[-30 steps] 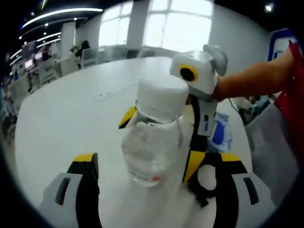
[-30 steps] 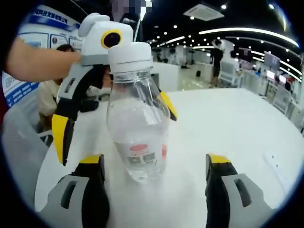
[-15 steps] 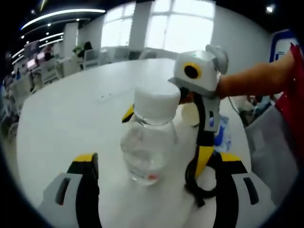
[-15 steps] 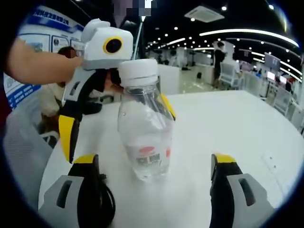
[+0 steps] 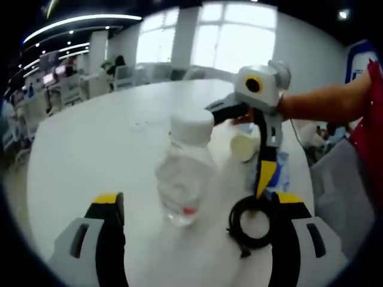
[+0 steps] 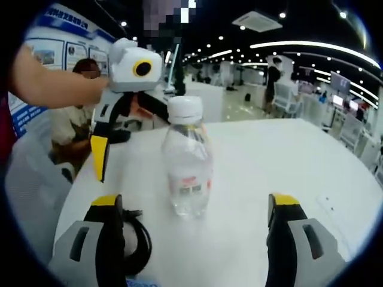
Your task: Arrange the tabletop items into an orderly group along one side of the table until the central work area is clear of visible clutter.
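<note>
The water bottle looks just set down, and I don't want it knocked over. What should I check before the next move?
1. Bottle upright on the table: ok.
2. Cap on: ok.
3. Right gripper open, jaws apart from the bottle: ok.
4. Left gripper open, jaws apart from the bottle: ok.
5. Black cable coil beside the bottle, at the left gripper's jaw: not ok, may snag.
6. Paper cup and blue packet behind the bottle already at the table's edge: cannot tell.
</note>
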Demonstrator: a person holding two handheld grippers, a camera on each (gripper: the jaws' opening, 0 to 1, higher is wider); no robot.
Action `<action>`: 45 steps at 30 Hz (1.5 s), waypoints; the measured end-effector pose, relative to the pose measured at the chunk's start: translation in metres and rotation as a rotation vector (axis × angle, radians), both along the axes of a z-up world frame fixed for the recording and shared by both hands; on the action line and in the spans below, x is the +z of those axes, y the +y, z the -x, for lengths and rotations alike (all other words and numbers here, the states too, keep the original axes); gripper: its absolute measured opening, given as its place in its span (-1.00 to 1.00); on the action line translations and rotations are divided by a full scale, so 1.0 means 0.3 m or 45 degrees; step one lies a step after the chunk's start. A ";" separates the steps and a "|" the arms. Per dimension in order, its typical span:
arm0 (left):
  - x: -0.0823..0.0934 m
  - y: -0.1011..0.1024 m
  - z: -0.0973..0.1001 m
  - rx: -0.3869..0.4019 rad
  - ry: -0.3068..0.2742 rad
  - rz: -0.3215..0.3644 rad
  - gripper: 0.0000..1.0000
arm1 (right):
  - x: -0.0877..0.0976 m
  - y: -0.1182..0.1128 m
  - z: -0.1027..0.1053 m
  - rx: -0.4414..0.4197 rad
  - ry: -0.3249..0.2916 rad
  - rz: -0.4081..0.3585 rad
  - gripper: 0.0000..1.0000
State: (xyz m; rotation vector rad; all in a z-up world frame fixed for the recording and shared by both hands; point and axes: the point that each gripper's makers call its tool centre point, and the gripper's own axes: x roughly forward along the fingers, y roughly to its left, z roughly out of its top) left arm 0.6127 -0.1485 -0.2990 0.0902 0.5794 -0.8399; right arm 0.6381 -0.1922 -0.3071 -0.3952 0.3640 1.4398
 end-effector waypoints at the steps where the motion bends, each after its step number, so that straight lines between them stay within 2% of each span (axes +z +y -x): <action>1: 0.003 0.001 0.004 0.004 -0.001 0.003 0.97 | 0.005 -0.009 -0.001 -0.005 -0.003 -0.003 0.98; 13: 0.078 0.043 0.081 0.091 -0.052 0.049 0.96 | 0.091 -0.170 0.018 -0.098 -0.039 -0.042 0.97; 22: 0.100 0.055 0.181 0.149 -0.066 0.080 0.93 | 0.134 -0.298 0.053 -0.169 -0.063 -0.063 0.96; 35: 0.136 -0.014 0.289 0.145 -0.088 0.121 0.90 | 0.159 -0.511 0.110 -0.279 -0.086 -0.052 0.92; 40: 0.160 -0.061 0.337 0.130 -0.100 0.159 0.88 | 0.148 -0.584 0.152 -0.322 -0.081 -0.046 0.91; 45: 0.153 -0.116 0.389 0.108 -0.102 0.185 0.87 | 0.131 -0.633 0.203 -0.346 -0.069 -0.038 0.89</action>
